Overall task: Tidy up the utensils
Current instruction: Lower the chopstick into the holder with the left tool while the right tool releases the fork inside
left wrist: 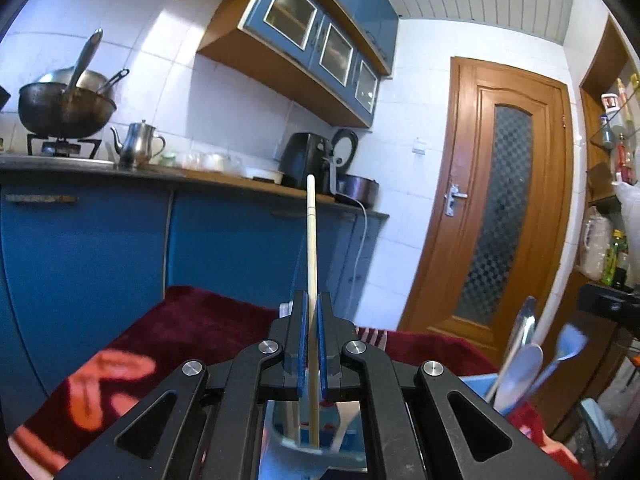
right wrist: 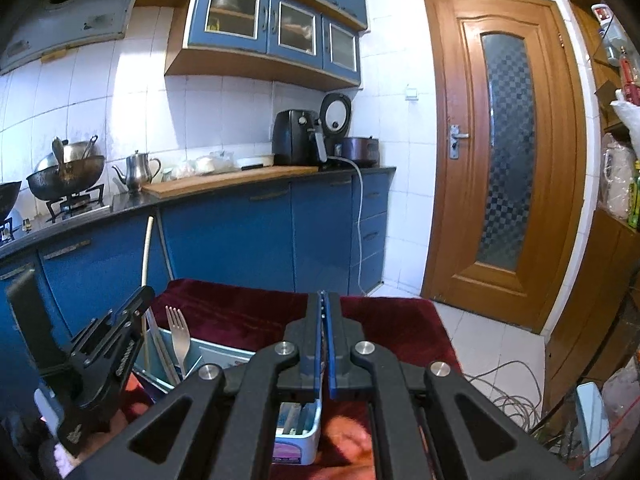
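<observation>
Left gripper [left wrist: 311,312] is clamped on a single pale chopstick [left wrist: 311,240], held upright; its lower end sits inside a light-blue utensil holder [right wrist: 310,436] directly below the jaws, upper end well above the fingertips. Right gripper [right wrist: 325,304] is fully closed with nothing between the pads, hovering over the same holder on the dark red cloth [right wrist: 248,308]. From the right wrist view, a metal fork [right wrist: 179,336] stands tines-up in the holder's left compartment, just beside the chopstick. From the left wrist view, a spoon [left wrist: 520,372] and a light-blue spatula [left wrist: 570,342] stand in a compartment to the right.
</observation>
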A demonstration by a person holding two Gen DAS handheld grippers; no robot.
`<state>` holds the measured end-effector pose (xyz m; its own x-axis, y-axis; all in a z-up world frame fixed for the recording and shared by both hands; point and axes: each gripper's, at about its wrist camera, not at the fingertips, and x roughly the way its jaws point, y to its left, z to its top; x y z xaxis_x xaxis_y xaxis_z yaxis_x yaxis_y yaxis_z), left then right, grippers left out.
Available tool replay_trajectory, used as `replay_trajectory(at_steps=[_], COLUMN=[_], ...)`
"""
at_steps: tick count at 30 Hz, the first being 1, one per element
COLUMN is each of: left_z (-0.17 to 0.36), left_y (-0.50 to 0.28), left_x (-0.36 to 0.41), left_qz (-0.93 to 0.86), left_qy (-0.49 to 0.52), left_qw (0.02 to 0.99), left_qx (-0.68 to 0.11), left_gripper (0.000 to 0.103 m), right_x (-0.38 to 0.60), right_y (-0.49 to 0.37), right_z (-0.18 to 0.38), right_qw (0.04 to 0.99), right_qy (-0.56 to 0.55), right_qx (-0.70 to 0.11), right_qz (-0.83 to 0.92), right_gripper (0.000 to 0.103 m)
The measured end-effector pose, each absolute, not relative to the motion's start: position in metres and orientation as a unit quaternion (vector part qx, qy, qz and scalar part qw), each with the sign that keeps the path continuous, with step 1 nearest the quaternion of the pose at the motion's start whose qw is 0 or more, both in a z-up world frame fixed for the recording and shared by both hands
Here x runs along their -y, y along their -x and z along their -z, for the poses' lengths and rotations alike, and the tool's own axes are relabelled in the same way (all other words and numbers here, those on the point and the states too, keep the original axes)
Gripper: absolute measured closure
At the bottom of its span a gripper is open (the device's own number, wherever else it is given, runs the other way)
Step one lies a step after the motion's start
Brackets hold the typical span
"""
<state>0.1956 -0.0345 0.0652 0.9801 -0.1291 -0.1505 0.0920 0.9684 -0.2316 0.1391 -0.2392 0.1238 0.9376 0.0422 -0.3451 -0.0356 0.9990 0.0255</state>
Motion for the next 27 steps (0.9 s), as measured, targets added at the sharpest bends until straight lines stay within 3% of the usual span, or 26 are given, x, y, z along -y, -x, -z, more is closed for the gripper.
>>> replay_trajectory(at_steps=[19, 27], left_z=[-0.071, -0.076], left_y=[-0.183, -0.186], left_x=[0.02, 0.003], left_qz=[0.12, 0.133], left_qy=[0.124, 0.16], left_qw=[0.979, 0.971], left_qx=[-0.112, -0.115], left_gripper=[0.099, 0.1], right_x=[0.235, 0.233], right_y=[-0.162, -0.153], right_z=[-0.099, -0.104], right_qw=[0.975, 0.98], right_qy=[-0.041, -0.042], right_qx=[-0.215, -0.189], right_qz=[-0.042, -0.055], right_gripper=[0.098, 0.098])
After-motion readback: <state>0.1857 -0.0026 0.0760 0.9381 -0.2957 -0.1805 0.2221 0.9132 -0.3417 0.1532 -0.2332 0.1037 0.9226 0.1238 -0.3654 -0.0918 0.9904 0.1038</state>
